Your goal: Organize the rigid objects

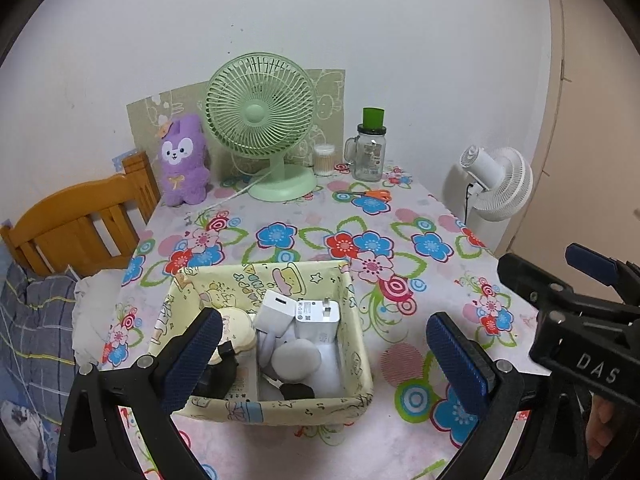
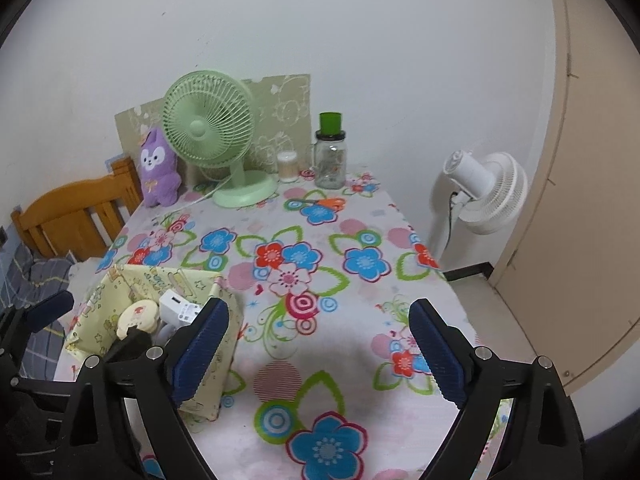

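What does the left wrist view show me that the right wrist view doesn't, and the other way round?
Left wrist only: the fabric basket's full interior, with the white charger and grey round object, plus the open right hand-held gripper alongside.

Right wrist only: the floor and beige door beyond the table edge, plus the open left hand-held gripper's pad at frame left.

Both: green fan, purple plush, glass jar, orange scissors, white fan.

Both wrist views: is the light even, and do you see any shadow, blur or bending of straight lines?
Left wrist view: soft, even light, no glare; the beige door edge bows from fisheye distortion, and the black right tool looks slightly soft up close. Right wrist view: a dim shadow falls on the flowered tablecloth between the fingers of that tool; the corners are black.
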Action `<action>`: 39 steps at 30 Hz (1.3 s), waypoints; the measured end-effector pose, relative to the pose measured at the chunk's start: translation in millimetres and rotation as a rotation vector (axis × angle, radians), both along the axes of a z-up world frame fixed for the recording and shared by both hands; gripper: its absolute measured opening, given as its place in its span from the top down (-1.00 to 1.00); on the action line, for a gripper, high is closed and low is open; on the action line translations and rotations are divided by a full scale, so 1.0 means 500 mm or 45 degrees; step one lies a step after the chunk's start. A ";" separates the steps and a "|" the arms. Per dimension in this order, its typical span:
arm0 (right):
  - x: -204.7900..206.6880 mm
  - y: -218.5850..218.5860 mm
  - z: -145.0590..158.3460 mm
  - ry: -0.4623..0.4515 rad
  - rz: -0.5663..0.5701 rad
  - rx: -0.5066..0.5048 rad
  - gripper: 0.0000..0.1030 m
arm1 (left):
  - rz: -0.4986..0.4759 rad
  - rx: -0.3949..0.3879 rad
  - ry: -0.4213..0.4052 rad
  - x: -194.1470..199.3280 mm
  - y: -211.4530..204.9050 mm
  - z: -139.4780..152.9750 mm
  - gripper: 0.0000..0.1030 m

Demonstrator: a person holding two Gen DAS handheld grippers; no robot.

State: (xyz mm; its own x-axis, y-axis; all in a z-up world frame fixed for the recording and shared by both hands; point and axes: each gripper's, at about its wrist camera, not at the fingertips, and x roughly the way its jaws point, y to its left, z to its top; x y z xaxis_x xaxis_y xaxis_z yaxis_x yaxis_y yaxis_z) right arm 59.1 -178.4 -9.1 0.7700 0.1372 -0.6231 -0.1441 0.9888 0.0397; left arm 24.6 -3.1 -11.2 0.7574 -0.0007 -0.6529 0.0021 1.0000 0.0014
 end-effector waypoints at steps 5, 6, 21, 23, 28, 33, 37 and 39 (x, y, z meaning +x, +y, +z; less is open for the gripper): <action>-0.014 -0.025 0.007 -0.023 -0.033 0.021 -0.84 | -0.007 -0.001 -0.011 -0.011 -0.002 0.009 -0.99; -0.018 -0.028 0.008 -0.028 -0.035 0.022 -0.85 | -0.004 0.003 -0.014 -0.013 -0.002 0.011 -0.99; -0.049 -0.043 0.033 -0.119 -0.043 0.028 -0.96 | 0.014 -0.014 -0.040 -0.031 -0.004 0.039 -1.00; -0.049 -0.043 0.034 -0.120 -0.042 0.027 -0.96 | 0.015 -0.015 -0.045 -0.032 -0.005 0.040 -1.00; -0.052 -0.049 0.034 -0.123 -0.048 0.028 -0.96 | 0.015 -0.014 -0.058 -0.040 -0.010 0.045 -1.00; -0.055 -0.054 0.034 -0.124 -0.051 0.033 -0.96 | 0.018 -0.009 -0.065 -0.043 -0.013 0.046 -0.99; -0.053 -0.054 0.034 -0.123 -0.051 0.032 -0.96 | 0.025 -0.016 -0.063 -0.046 -0.012 0.047 -1.00; -0.053 -0.054 0.033 -0.128 -0.050 0.028 -0.96 | 0.029 -0.018 -0.062 -0.046 -0.010 0.049 -1.00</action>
State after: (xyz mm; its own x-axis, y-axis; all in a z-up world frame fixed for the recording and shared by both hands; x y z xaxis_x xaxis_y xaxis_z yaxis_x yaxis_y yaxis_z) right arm 32.4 -205.3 7.4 0.8334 0.1182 -0.5398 -0.1093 0.9928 0.0487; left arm 1.9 -7.9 13.2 0.7881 0.0076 -0.6155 -0.0201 0.9997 -0.0135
